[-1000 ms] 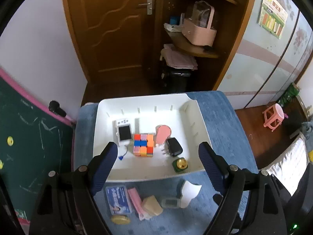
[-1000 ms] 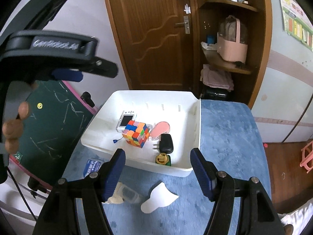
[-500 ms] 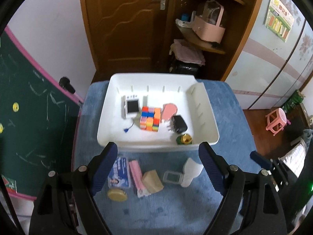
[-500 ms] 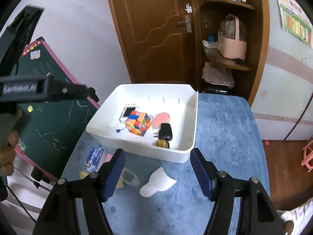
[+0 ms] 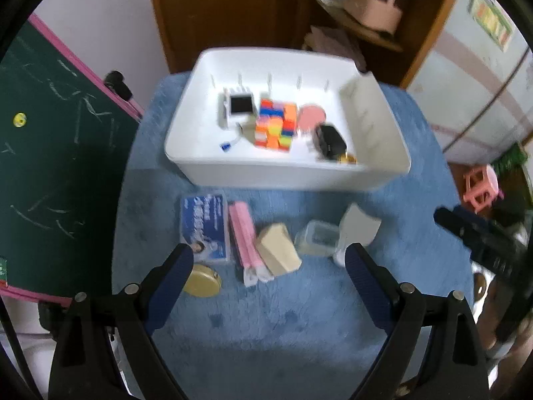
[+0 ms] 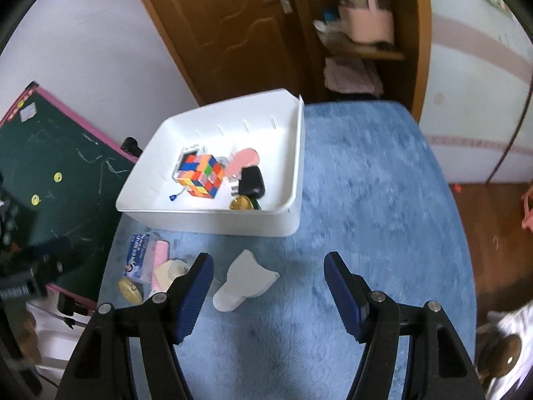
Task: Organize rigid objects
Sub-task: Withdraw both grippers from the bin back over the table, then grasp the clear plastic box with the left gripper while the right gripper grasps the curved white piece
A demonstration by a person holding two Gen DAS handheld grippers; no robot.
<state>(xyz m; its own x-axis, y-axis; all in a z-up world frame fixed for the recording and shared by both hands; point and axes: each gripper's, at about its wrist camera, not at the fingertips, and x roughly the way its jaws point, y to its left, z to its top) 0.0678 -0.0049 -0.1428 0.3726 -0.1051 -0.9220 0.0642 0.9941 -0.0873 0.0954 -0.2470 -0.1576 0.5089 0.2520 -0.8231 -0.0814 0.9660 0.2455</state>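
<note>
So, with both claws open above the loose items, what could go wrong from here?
1. The loose items lie packed together: closing on the beige block may also pinch the pink pack or the clear case.
2. The white bin already holds a cube and a black charger; a dropped item could knock them.
</note>
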